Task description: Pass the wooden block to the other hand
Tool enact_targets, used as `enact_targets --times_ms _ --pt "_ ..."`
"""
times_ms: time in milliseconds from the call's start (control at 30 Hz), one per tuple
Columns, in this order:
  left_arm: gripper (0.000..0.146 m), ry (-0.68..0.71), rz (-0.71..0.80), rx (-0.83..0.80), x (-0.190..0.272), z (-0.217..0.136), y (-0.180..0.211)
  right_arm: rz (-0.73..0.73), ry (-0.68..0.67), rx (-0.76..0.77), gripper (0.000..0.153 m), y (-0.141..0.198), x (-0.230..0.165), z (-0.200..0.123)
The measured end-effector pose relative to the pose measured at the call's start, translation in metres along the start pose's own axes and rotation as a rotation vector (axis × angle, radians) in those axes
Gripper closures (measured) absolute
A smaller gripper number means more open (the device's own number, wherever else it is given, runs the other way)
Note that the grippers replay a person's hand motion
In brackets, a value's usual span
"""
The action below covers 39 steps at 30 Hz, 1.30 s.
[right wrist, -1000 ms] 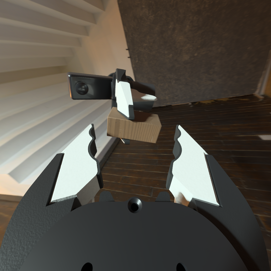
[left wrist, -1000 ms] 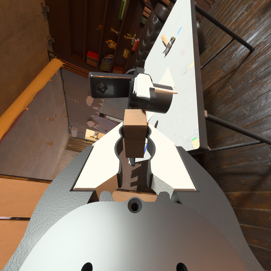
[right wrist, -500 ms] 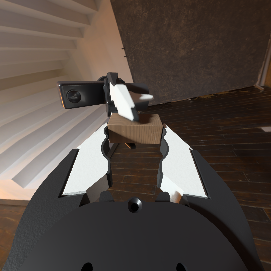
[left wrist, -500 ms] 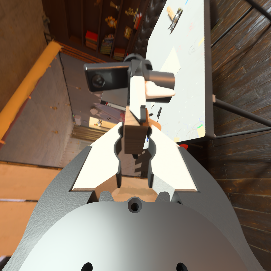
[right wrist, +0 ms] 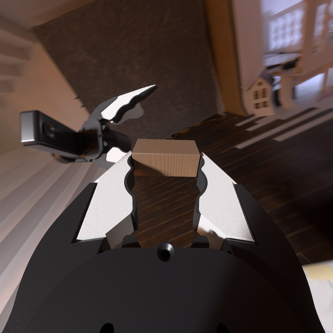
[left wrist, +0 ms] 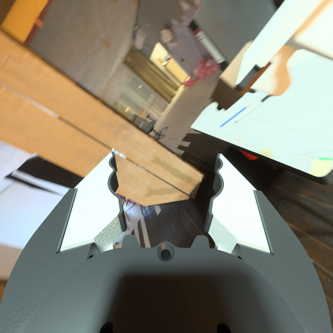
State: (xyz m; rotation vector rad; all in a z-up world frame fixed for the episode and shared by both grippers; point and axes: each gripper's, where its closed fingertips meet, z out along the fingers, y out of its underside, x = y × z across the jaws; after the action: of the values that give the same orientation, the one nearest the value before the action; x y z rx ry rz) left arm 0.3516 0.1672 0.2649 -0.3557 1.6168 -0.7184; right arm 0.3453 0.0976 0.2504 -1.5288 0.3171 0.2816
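Block (right wrist: 165,159) of wood is sitting pinched between the right gripper's (right wrist: 165,157) fingertips. The left gripper's (left wrist: 164,159) fingers are spread wide, holding nothing. Best to be squeezing firmly while the left one is backing off.

One wooden block (right wrist: 165,157) shows. There are two tools: the right tool (right wrist: 165,158) and the left tool (left wrist: 164,158), each with two fingers. One white counter (left wrist: 281,129) carries one blue pencil (left wrist: 234,116). One small model house (right wrist: 259,98) stands on the dark floor (right wrist: 252,162).
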Motion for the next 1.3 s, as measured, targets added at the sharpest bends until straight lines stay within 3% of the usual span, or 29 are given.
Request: enact_targets --times_ms 133,200,400,500,633,733,833,967,1067,1300 --pt "0.039 -0.228 -0.056 -0.113 -0.036 0.001 0.022 -0.065 0.240 0.022 0.083 -0.009 0.030 -0.027" --pt "0.037 -0.269 -0.049 -0.140 -0.043 0.001 0.028 -0.114 0.332 0.009 0.083 -0.012 0.038 -0.039" --pt "0.047 -0.274 -0.064 -0.157 -0.045 0.002 0.033 -0.149 0.434 0.000 0.083 -0.012 0.054 -0.064" --pt "0.054 -0.254 -0.061 -0.162 -0.041 0.004 0.034 -0.104 0.554 -0.048 0.083 0.000 0.081 -0.085" --pt "0.055 -0.207 -0.067 -0.185 -0.038 0.006 0.039 -0.001 0.839 -0.194 0.083 0.028 0.123 -0.137" --pt "0.056 -0.170 -0.094 -0.192 -0.038 0.005 0.041 0.100 0.960 -0.293 0.083 0.048 0.140 -0.168" --pt "0.057 -0.144 -0.109 -0.176 -0.038 0.004 0.039 0.160 1.060 -0.488 0.083 0.070 0.167 -0.191" --pt "0.058 -0.125 -0.101 -0.159 -0.036 0.003 0.035 0.287 1.129 -0.780 0.083 0.098 0.199 -0.211" --pt "0.058 -0.114 -0.113 -0.151 -0.037 0.003 0.034 0.302 1.151 -0.939 0.083 0.107 0.213 -0.215" --pt "0.058 -0.117 -0.130 -0.131 -0.041 0.000 0.032 0.334 1.195 -0.926 0.083 0.118 0.239 -0.210"
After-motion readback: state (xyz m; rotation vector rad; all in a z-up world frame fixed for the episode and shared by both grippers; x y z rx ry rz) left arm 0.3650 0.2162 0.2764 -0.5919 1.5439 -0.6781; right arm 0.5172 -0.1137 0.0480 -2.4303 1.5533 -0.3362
